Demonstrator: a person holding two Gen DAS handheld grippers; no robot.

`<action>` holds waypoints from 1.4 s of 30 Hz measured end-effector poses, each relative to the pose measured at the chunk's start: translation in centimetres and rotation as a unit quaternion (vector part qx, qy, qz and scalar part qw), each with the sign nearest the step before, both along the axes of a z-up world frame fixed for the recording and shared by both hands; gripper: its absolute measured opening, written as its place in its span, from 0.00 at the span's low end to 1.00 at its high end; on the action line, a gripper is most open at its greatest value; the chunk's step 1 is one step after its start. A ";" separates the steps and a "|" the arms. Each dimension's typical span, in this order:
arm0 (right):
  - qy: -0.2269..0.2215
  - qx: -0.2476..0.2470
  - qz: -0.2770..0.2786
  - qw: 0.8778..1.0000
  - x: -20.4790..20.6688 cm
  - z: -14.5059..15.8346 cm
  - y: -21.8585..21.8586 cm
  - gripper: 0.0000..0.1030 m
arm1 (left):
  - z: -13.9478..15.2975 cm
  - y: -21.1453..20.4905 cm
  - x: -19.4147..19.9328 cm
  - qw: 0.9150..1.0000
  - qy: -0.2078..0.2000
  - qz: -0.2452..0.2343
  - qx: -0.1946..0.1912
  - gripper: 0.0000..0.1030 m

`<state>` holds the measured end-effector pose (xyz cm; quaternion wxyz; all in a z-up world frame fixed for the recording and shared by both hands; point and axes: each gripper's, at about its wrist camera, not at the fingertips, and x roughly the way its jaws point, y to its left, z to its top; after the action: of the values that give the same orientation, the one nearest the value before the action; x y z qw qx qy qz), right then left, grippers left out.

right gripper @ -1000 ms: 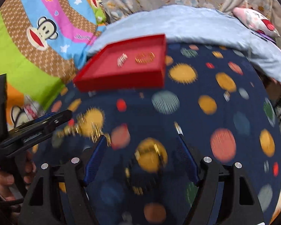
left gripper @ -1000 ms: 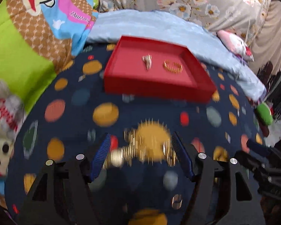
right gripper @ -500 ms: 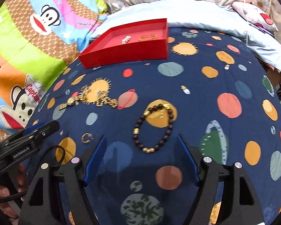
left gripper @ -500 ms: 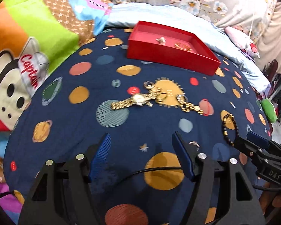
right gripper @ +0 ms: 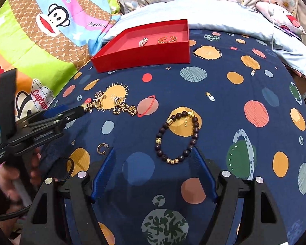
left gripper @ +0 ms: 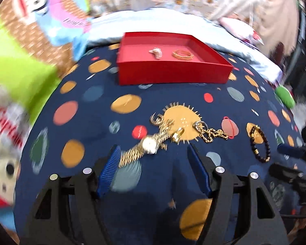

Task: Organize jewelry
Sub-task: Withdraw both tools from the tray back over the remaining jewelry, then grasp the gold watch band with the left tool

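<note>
A gold watch (left gripper: 149, 145) lies on the navy planet-print bedspread, its band running down to my left gripper's left pad. My left gripper (left gripper: 153, 148) is open and low over it, also seen from the side (right gripper: 71, 112) in the right wrist view. A dark bead bracelet (right gripper: 195, 130) lies flat, its near arc between the tips of my open right gripper (right gripper: 153, 150). Neither gripper holds anything. The red tray (left gripper: 173, 73) at the back holds a small silvery piece (left gripper: 156, 53) and a gold bangle (left gripper: 182, 54).
A gold chain (right gripper: 124, 107) and small rings lie by the watch; a hoop earring (right gripper: 101, 148) sits near my right gripper's left finger. A person's hand (right gripper: 8, 175) holds the left gripper. A monkey-print quilt (right gripper: 30, 40) lies left, a pale blue blanket (right gripper: 214, 10) behind.
My left gripper has come forward and down to the gold watch, which now lies at its tips. The right gripper pulled back from the bracelet a second ago and has since held nearly still.
</note>
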<state>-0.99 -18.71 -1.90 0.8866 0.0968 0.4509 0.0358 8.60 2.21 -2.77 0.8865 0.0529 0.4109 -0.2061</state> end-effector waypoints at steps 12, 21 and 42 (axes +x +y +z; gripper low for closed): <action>0.008 0.004 -0.010 1.000 0.5 -0.2 -0.6 0.72 | -1.8 -0.9 2.0 0.999 0.006 -0.038 0.016 0.27; 0.009 0.005 -0.009 1.000 0.8 -0.3 -0.5 0.72 | -1.5 -0.9 -0.1 1.000 0.015 -0.022 -0.002 0.21; 0.013 0.006 -0.030 0.999 1.2 -1.0 -1.7 0.71 | 2.6 0.4 -5.4 0.996 0.007 0.042 -0.078 0.21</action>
<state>0.24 -20.42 -2.91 0.8807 0.1166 0.4589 0.0104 3.23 2.63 -0.18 0.8929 -0.0353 0.4016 -0.2004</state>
